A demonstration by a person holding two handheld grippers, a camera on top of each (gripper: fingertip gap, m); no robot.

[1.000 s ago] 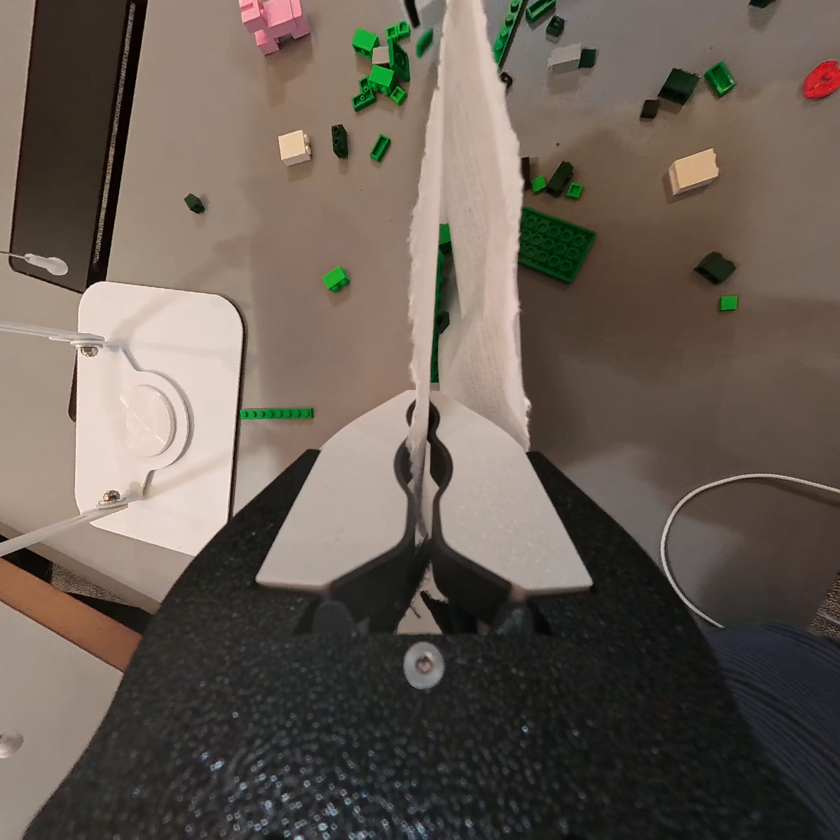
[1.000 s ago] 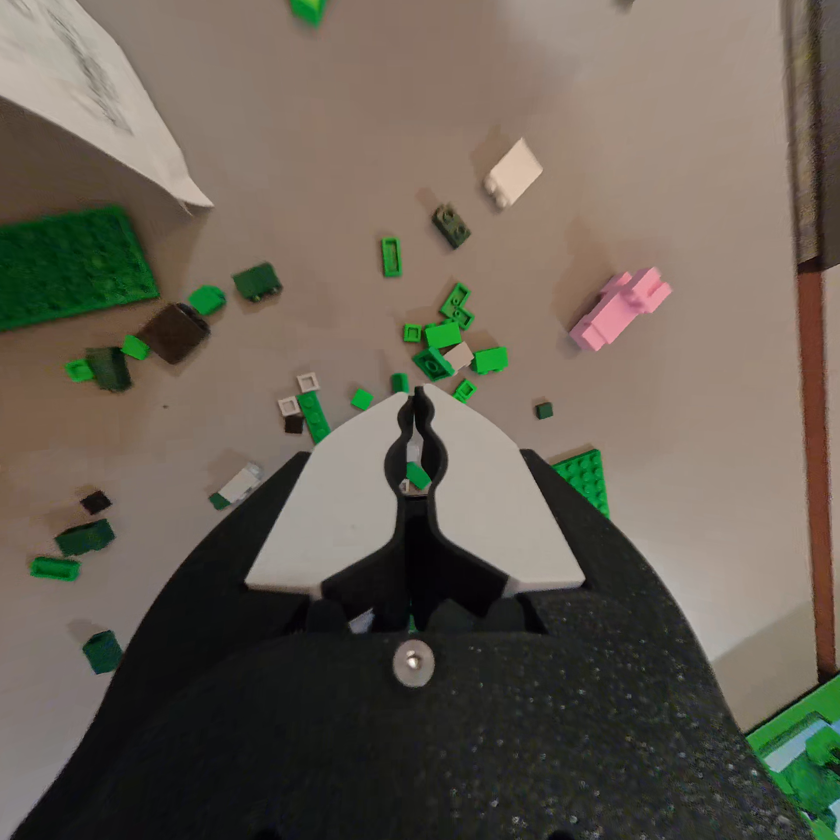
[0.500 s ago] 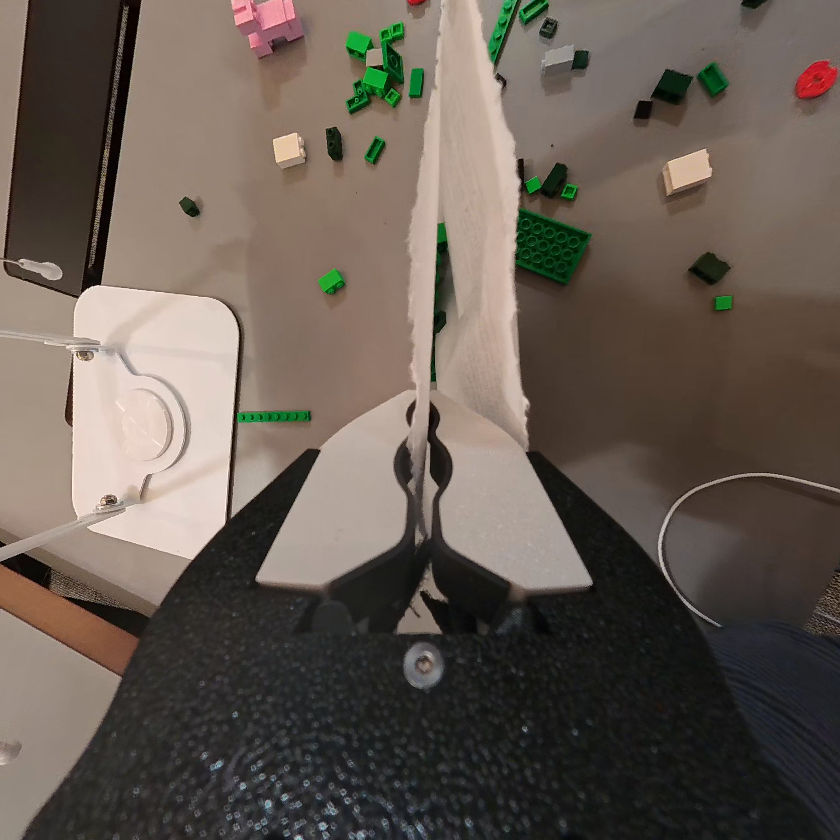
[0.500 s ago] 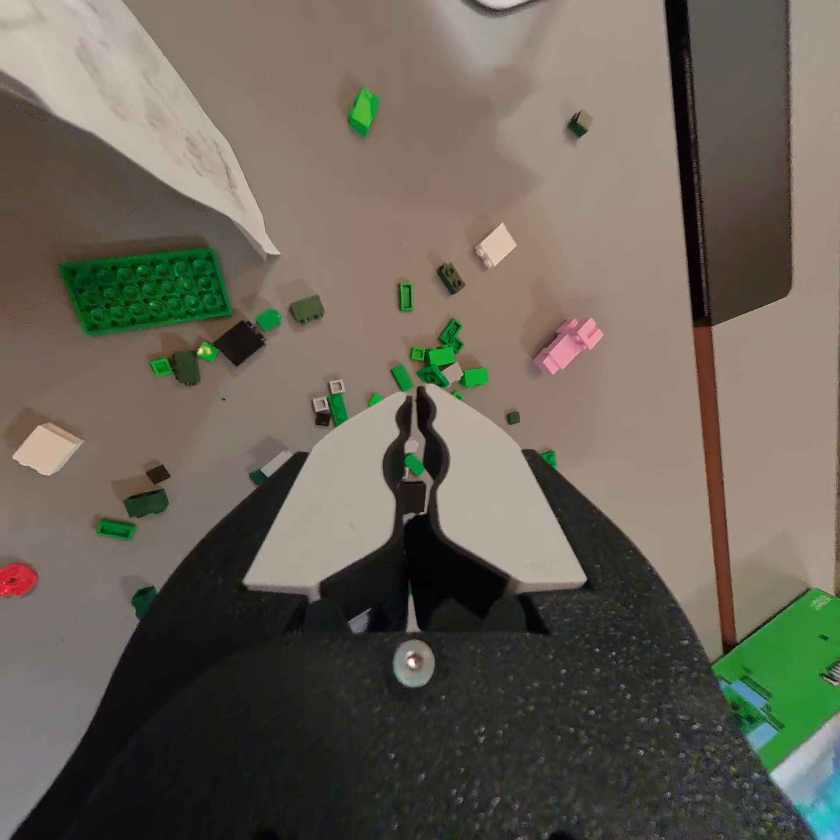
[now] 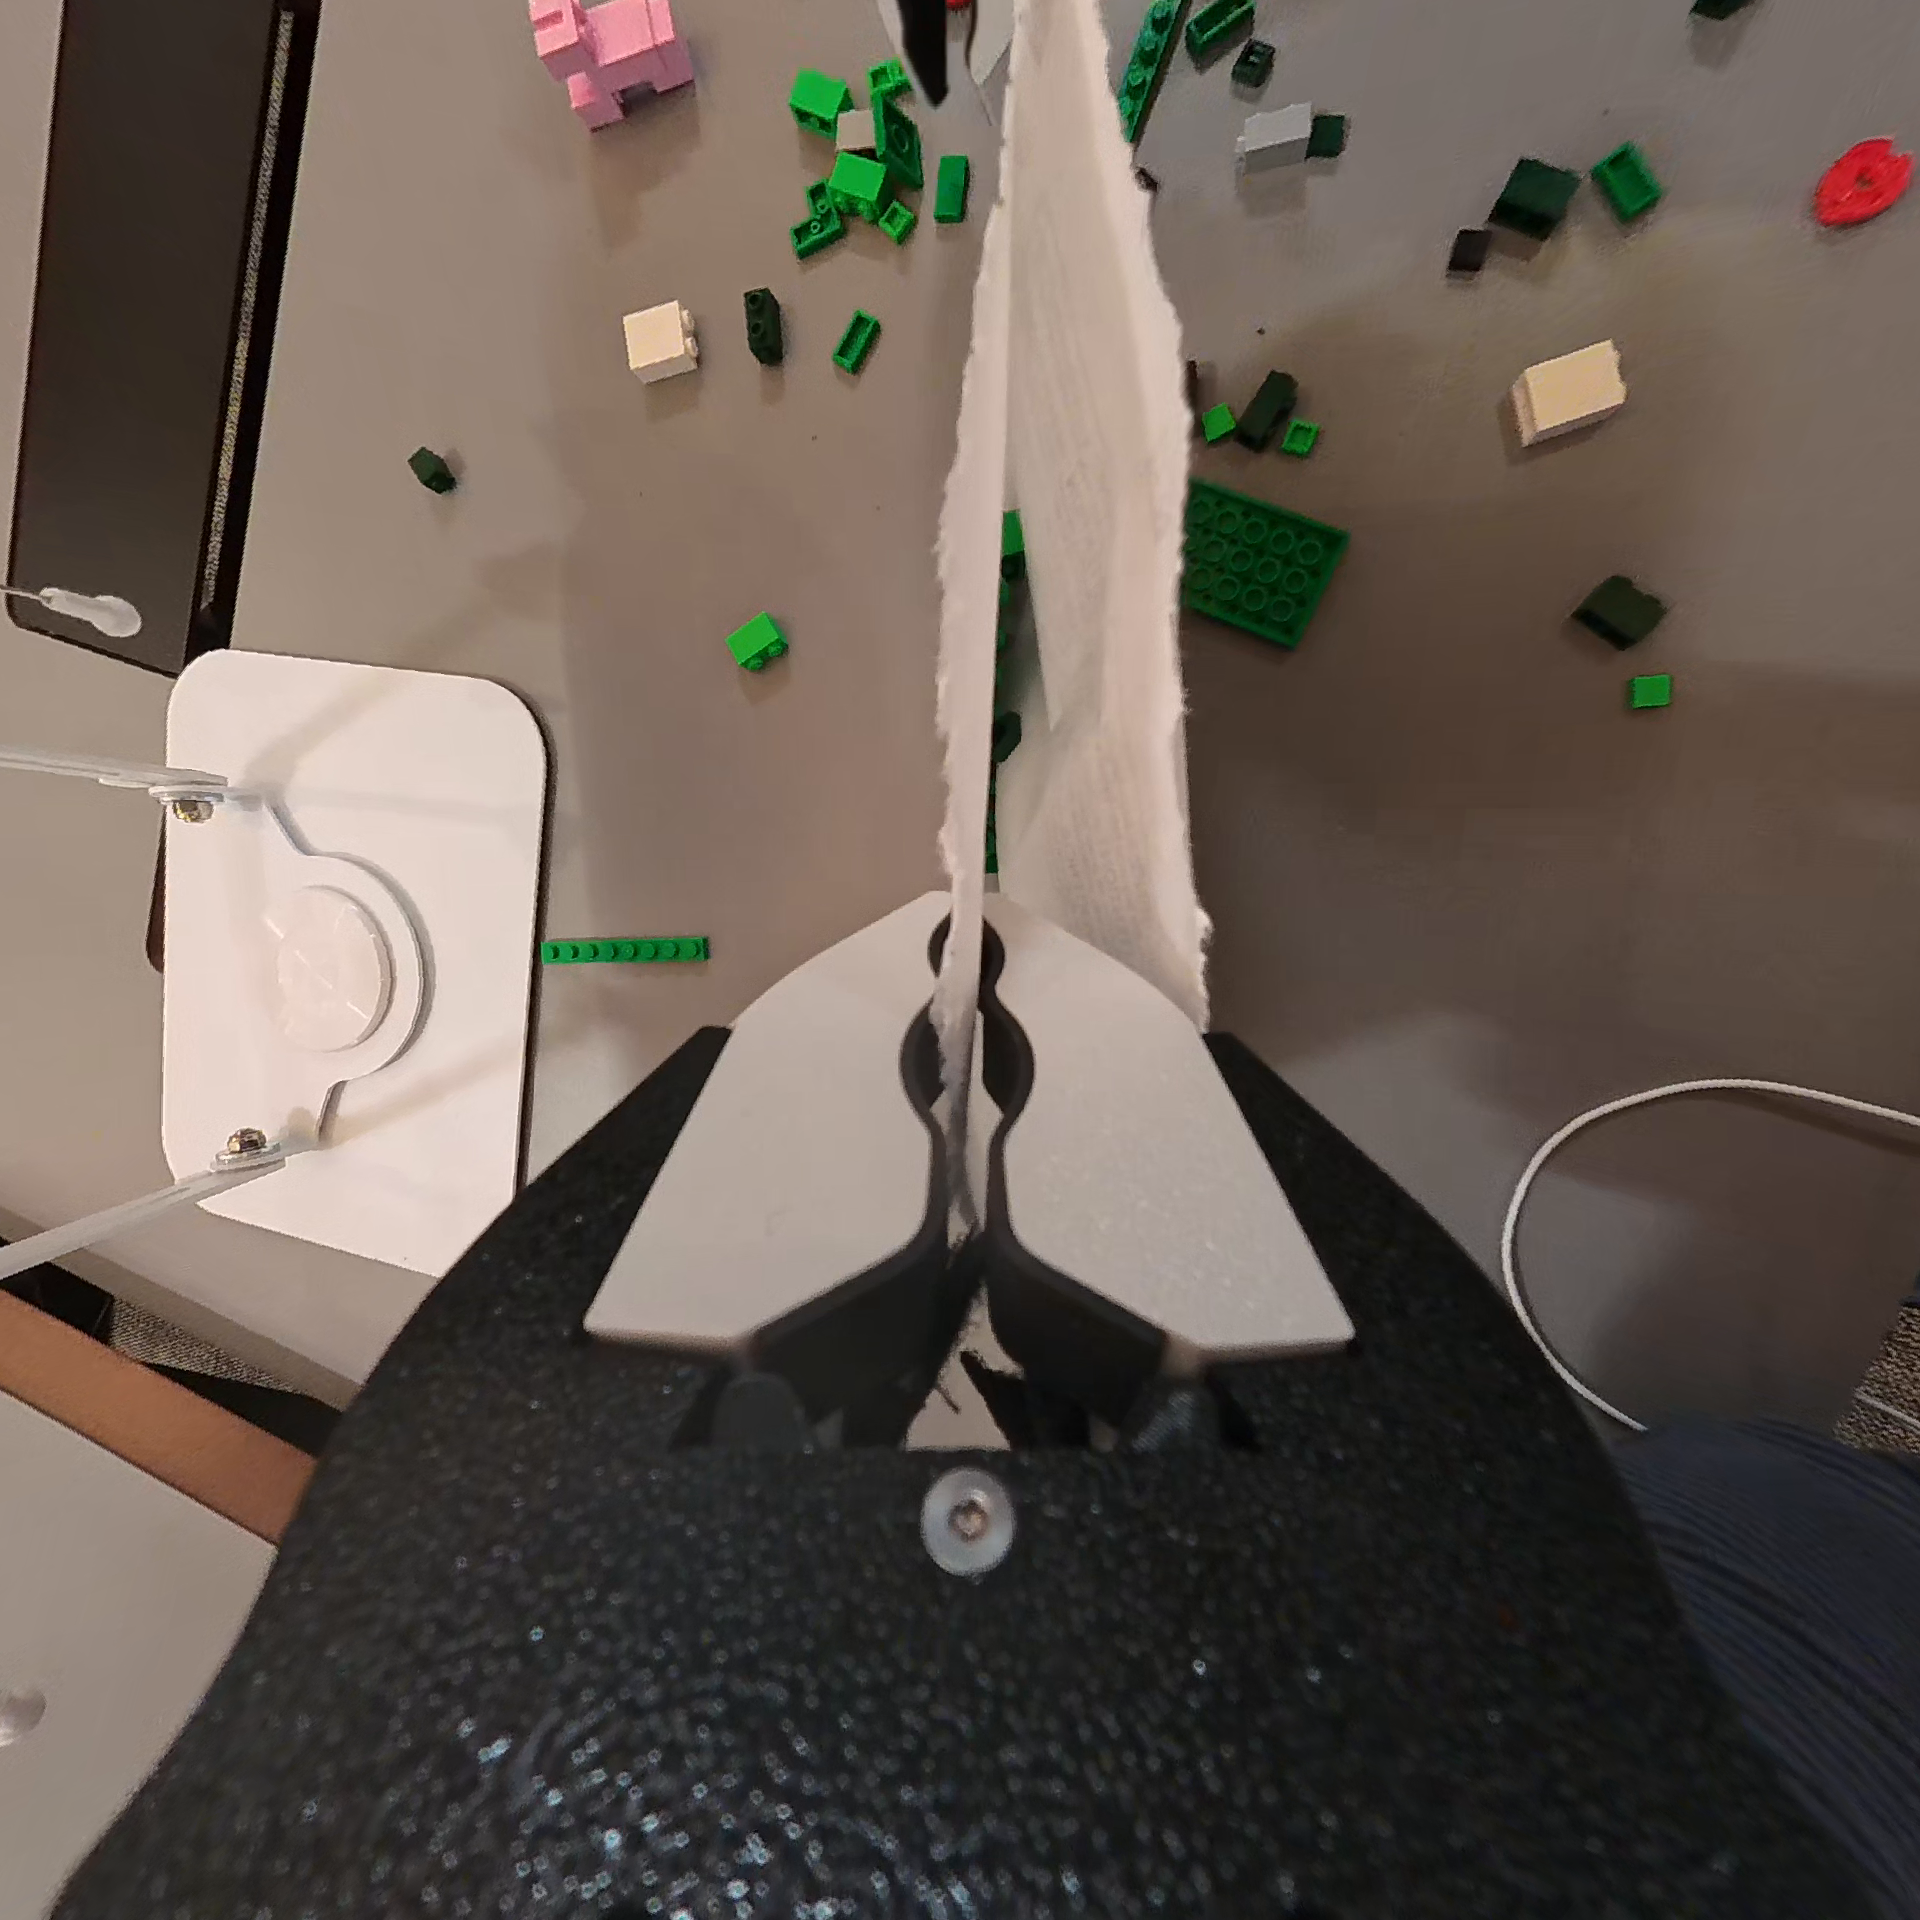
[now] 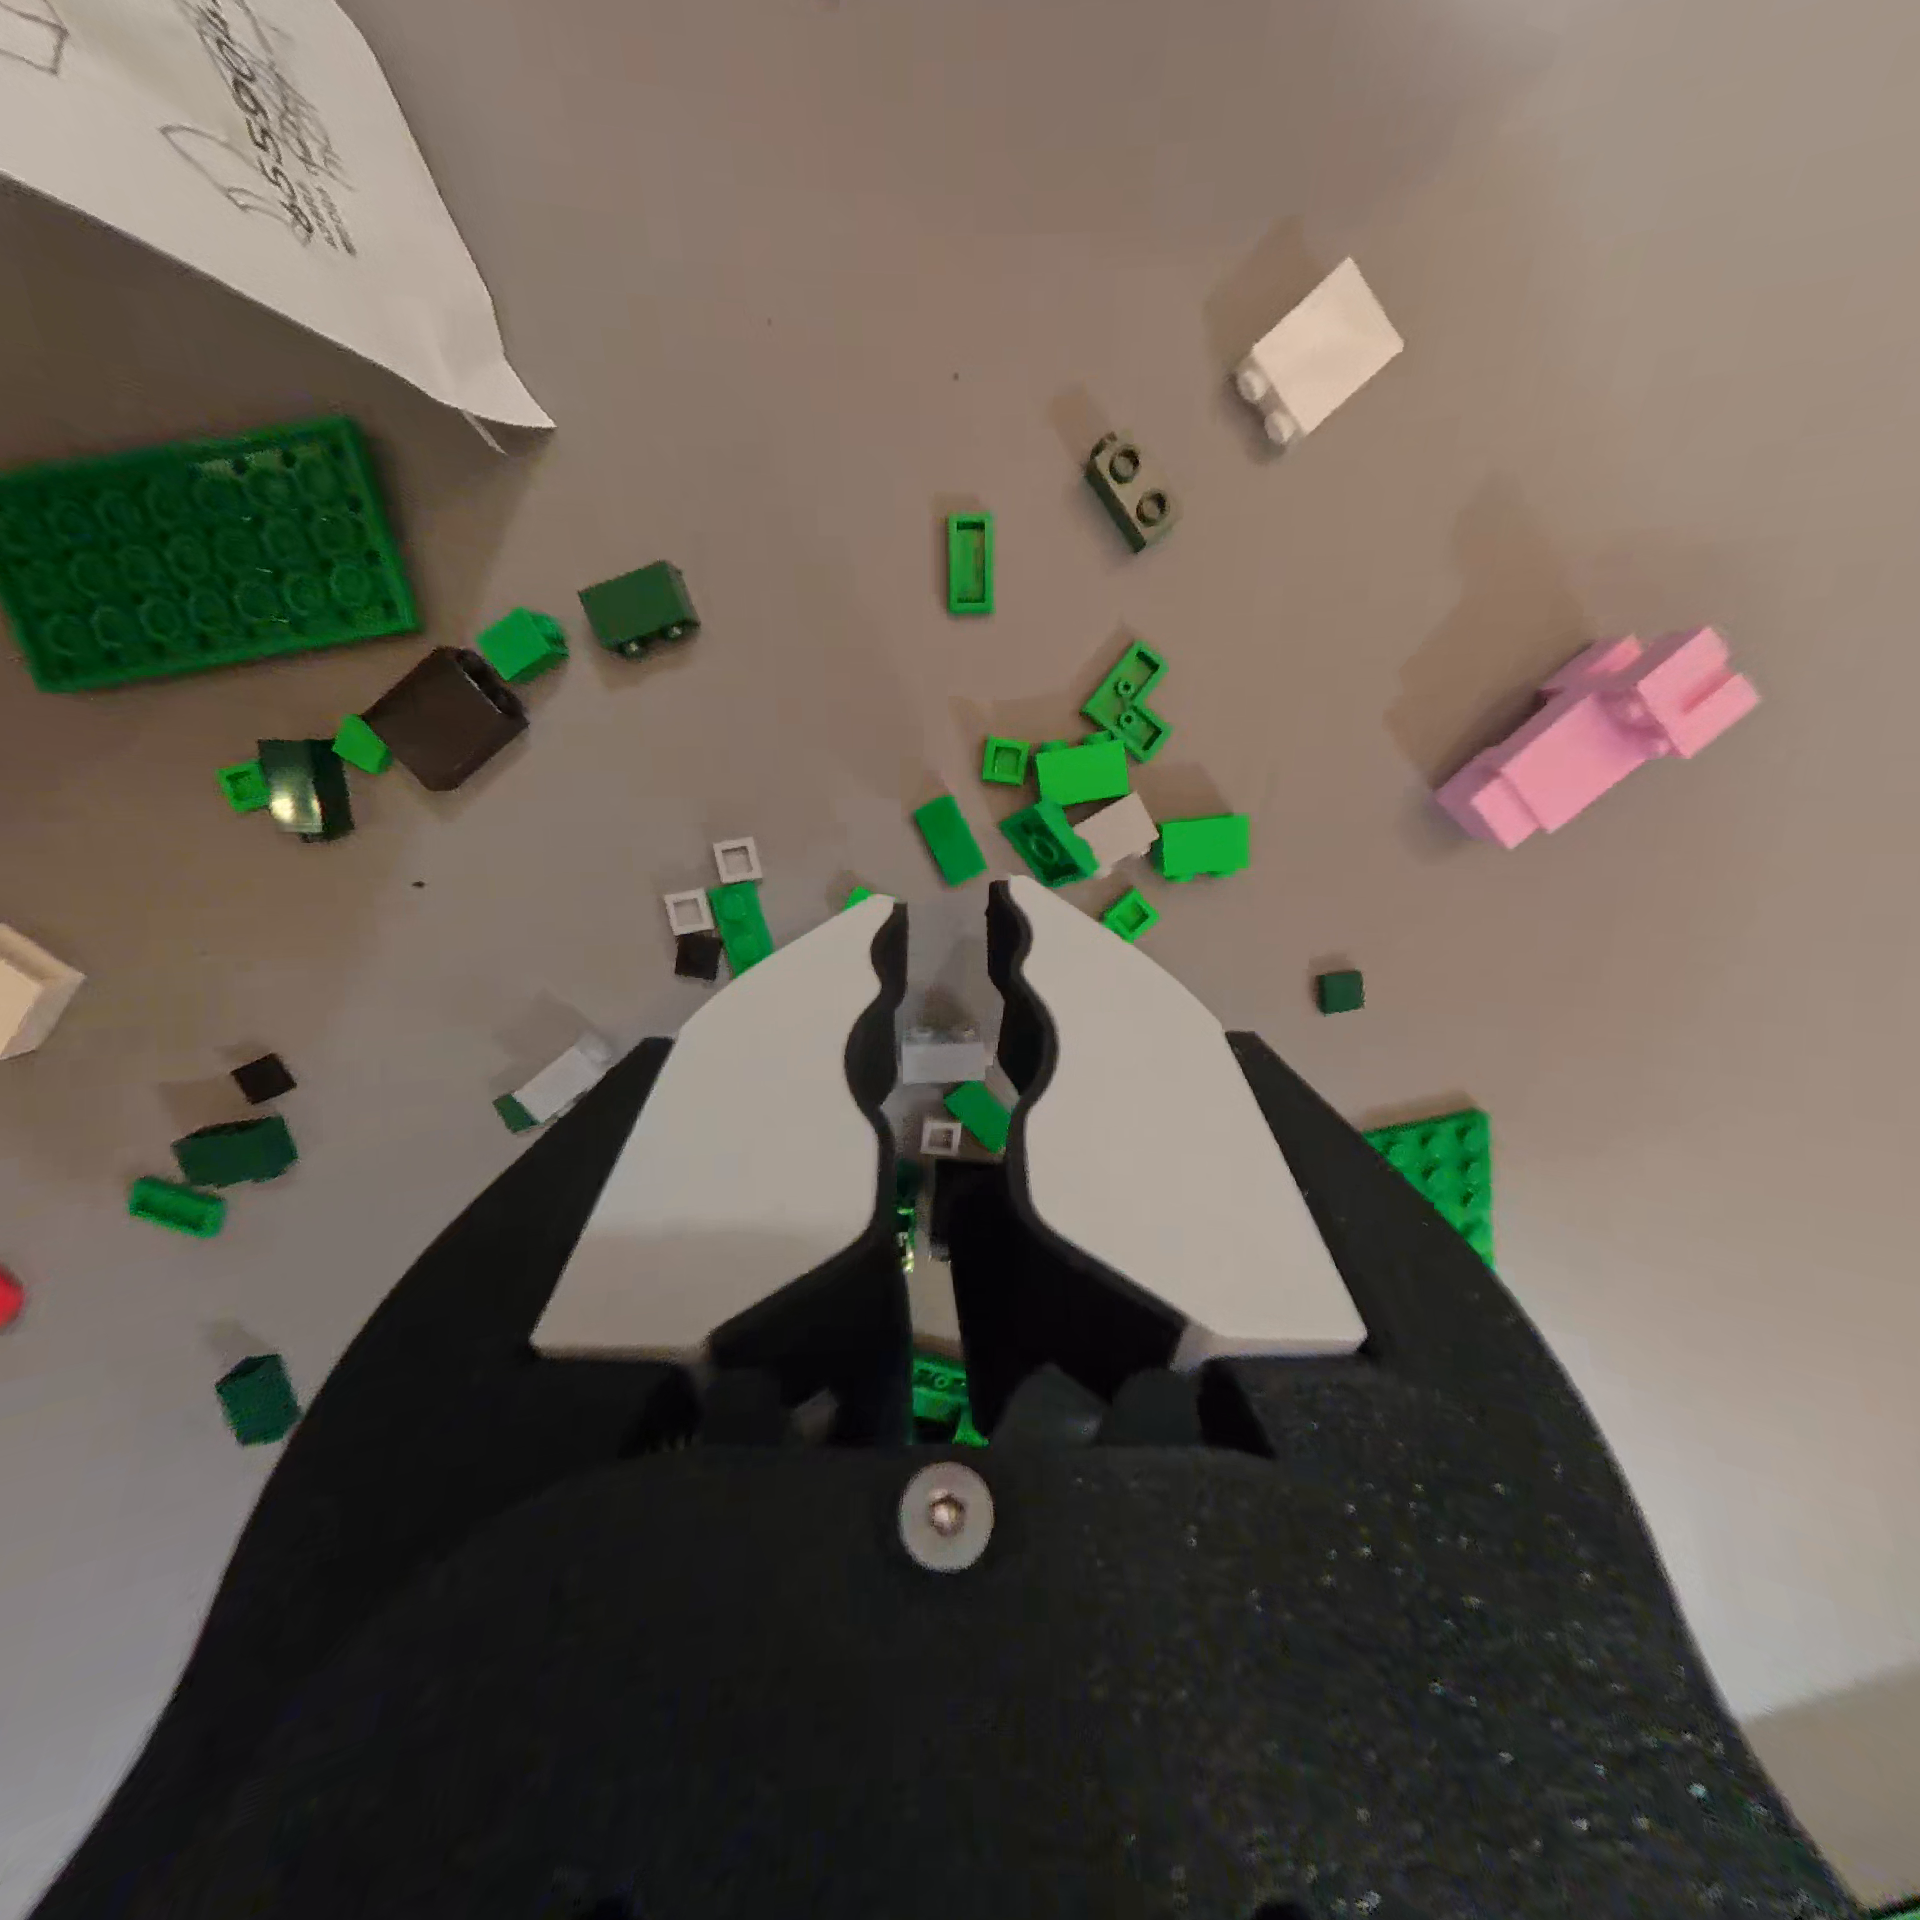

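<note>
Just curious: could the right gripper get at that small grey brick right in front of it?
Probably yes: the right gripper is open, with the grey brick showing between its fingers and nothing covering it.

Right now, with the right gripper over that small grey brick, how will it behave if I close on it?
The small grey brick looks rigid and light, so it should hold its shape. Its smooth sides may slip or twist between the right gripper, whose jaws stand slightly apart. A green piece lies right beside it and may get nudged.
</note>
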